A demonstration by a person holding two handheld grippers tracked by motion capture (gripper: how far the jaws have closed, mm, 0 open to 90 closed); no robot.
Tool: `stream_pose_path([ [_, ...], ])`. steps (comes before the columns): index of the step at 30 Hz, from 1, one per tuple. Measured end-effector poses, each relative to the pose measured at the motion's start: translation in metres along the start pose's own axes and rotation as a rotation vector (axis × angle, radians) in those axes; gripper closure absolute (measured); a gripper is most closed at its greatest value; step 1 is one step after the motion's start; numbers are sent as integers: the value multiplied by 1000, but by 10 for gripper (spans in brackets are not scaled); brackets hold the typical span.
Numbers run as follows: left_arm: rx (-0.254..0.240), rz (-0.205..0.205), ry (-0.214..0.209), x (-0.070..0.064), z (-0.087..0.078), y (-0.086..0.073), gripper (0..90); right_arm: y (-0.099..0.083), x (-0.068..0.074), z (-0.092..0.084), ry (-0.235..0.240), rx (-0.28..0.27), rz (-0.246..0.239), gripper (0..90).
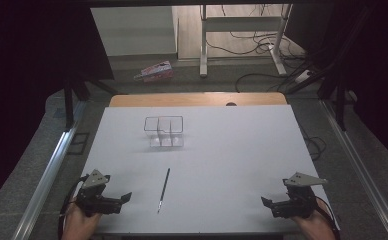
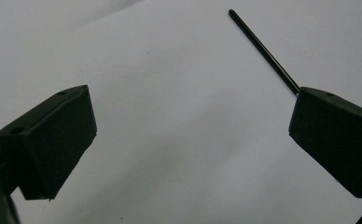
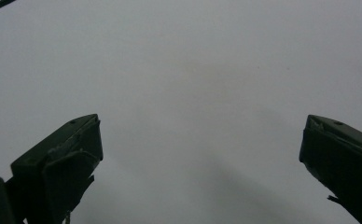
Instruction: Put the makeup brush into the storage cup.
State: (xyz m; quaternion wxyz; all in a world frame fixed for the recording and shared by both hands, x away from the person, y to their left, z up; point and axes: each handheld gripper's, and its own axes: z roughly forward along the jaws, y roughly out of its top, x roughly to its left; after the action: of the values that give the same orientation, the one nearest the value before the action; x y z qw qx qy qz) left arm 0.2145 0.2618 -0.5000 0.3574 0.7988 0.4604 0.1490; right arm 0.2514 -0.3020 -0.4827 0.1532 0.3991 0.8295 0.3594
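Both grippers, left (image 1: 126, 197) and right (image 1: 265, 202), wide open and empty, black pen (image 1: 163, 190) untouched between them.

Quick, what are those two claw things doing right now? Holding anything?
Left gripper: open, holding nothing; the thin black pen lies apart on the table.
Right gripper: open, holding nothing.

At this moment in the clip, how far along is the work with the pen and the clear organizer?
Nothing looks done yet. The black pen lies flat on the white table, apart from the clear organizer, which looks empty. The left hand-held gripper and the right hand-held gripper are open near the front edge, holding nothing. Left, by my reading: grasp the pen and probably stand it in a compartment.
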Motion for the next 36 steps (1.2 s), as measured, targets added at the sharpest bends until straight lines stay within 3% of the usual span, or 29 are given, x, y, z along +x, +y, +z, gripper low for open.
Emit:
stream_pose_path([
  [7,-8,-8,4,1,0,0,4,1,3,2,18,25,-21,0],
  [13,-19,-46,16,4,-2,-1,0,2,6,2,18,27,-40,0],
  [36,67,-23,52,2,-3,6,0,3,6,5,22,39,-46,0],
])
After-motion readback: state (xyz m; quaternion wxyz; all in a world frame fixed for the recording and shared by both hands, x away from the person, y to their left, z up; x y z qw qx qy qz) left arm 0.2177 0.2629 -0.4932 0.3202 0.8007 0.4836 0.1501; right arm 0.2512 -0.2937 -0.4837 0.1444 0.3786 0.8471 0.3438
